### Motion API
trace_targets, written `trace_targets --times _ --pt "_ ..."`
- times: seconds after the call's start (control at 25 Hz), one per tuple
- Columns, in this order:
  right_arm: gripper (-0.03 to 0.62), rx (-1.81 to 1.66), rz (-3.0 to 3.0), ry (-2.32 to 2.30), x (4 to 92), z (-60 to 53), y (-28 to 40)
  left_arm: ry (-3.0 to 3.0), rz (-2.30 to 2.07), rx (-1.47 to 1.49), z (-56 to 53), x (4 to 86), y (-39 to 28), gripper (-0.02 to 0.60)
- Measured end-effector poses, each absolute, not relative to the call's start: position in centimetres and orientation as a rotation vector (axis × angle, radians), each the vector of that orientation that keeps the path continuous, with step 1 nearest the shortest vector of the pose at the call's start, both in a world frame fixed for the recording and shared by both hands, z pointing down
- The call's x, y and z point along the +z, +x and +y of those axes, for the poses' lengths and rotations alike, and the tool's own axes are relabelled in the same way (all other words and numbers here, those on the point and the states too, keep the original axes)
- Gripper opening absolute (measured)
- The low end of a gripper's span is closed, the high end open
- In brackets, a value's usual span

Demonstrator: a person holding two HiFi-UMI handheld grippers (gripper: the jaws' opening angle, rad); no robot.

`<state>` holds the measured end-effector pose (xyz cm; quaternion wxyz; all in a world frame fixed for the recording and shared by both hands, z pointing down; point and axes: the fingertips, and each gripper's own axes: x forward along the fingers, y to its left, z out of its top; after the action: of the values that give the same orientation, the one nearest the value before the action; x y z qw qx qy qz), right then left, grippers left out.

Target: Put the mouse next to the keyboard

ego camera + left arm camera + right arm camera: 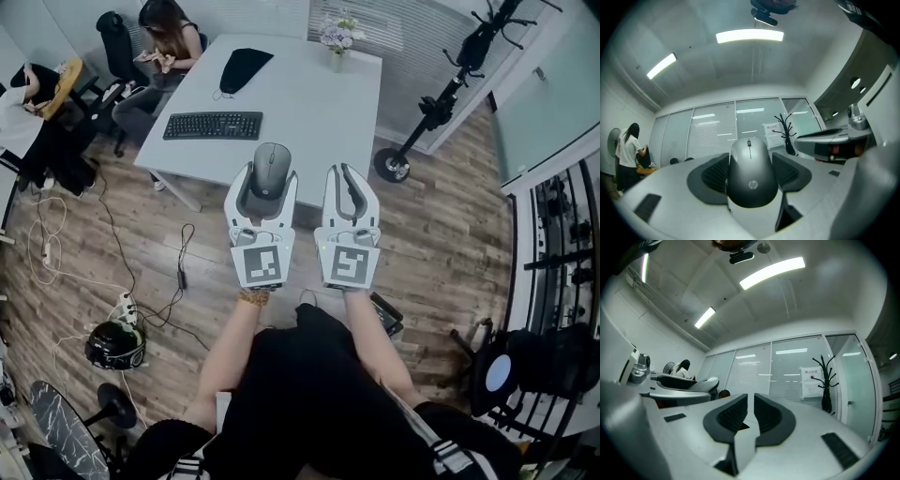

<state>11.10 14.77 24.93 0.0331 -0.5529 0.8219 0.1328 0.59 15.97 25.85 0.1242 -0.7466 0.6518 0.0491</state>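
A grey HP mouse is clamped between the jaws of my left gripper, held in the air in front of the white table's near edge. In the left gripper view the mouse fills the gap between the black pads, pointing away from the camera. The black keyboard lies on the table's left part, beyond and to the left of the mouse. My right gripper hovers beside the left one, its jaws together with nothing between them; its ribbed pads nearly touch.
A black pouch and a small vase of flowers rest further back on the table. A person sits at its far left corner. A black coat stand stands to the right. Cables and a helmet lie on the wooden floor.
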Motion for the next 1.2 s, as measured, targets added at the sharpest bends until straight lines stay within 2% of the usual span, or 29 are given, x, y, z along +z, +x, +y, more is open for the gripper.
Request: trace_targets --times 0.48,1.2 --pt "0.029 0.438 2.616 -1.562 25.5 10.6 11.0 -2.085 1.985 0.172 12.5 25.9 1.0 0.295" --pt "0.029 0.398 2.650 -1.621 28.9 0.7 9.8 -2.132 1.989 0.100 2.5 29.2 -0.6 0.295"
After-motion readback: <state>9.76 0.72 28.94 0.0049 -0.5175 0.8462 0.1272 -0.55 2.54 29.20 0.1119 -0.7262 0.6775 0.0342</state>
